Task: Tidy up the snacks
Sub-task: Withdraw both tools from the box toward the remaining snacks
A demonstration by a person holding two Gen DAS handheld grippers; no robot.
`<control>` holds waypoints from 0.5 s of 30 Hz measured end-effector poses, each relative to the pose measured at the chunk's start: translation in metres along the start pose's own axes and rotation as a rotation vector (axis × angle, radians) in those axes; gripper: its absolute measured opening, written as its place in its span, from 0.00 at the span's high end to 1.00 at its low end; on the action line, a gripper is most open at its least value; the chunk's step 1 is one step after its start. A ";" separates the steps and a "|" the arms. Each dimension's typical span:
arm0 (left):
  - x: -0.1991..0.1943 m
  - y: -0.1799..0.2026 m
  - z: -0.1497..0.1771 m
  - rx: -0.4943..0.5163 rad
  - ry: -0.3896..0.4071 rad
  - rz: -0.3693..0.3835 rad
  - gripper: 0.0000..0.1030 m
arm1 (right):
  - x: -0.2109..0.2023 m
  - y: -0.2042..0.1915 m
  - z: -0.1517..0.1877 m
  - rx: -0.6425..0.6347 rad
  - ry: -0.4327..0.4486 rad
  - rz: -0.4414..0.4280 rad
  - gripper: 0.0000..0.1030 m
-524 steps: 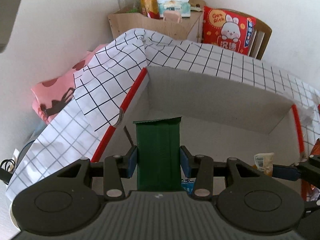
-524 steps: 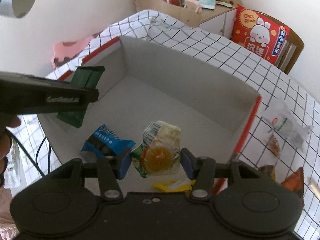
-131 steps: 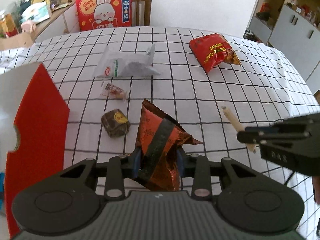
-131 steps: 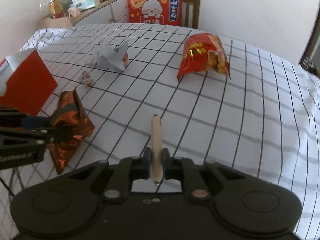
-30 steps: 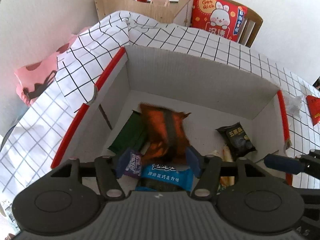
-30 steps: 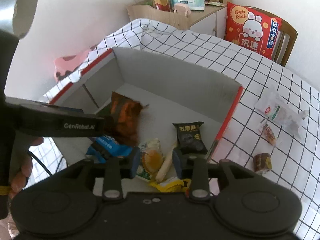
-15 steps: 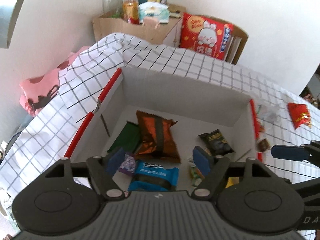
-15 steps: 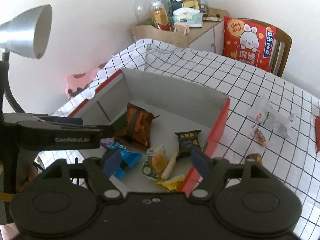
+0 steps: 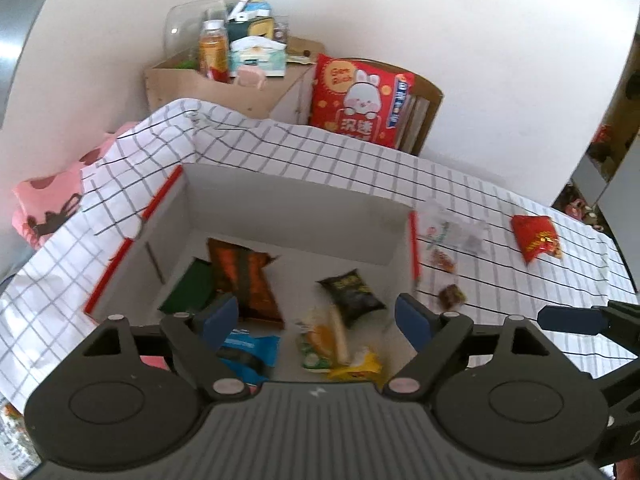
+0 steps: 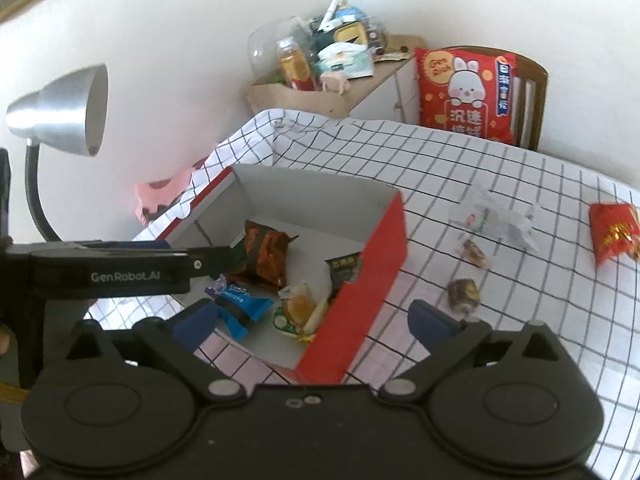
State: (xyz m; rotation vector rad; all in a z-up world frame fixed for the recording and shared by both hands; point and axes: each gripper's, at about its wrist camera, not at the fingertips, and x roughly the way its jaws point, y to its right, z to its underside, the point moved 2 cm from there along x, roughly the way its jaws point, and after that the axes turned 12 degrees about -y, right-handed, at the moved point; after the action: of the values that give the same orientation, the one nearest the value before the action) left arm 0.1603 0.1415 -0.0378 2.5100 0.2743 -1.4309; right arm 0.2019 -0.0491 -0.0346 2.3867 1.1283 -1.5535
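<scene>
Both jaws opening — empty, orange pack (image 9: 244, 280) now in box (image 9: 292, 200)

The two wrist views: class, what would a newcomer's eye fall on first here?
Probably the red-sided box on the checked tablecloth, with snack packets piled inside, such as the orange packet. Next, the red rabbit cushion on the chair behind, and the red snack bag lying alone at the far right.

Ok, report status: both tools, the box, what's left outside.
Left tool and right tool empty, jaws opening. Orange packet lies in box. Red bag, clear bag, two small snacks still on tablecloth.
</scene>
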 end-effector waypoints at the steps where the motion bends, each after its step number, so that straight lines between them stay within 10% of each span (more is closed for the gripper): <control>1: 0.000 0.004 0.002 0.005 0.000 0.009 0.13 | -0.003 0.004 0.003 0.009 0.002 -0.003 0.00; 15: 0.015 0.088 0.015 0.043 -0.015 0.121 0.01 | -0.045 0.084 0.048 0.090 0.050 0.078 0.00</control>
State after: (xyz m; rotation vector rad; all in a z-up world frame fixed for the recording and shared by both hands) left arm 0.1805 0.0536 -0.0481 2.5020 0.0879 -1.4223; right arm 0.2072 -0.1553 -0.0477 2.5078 0.9801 -1.5605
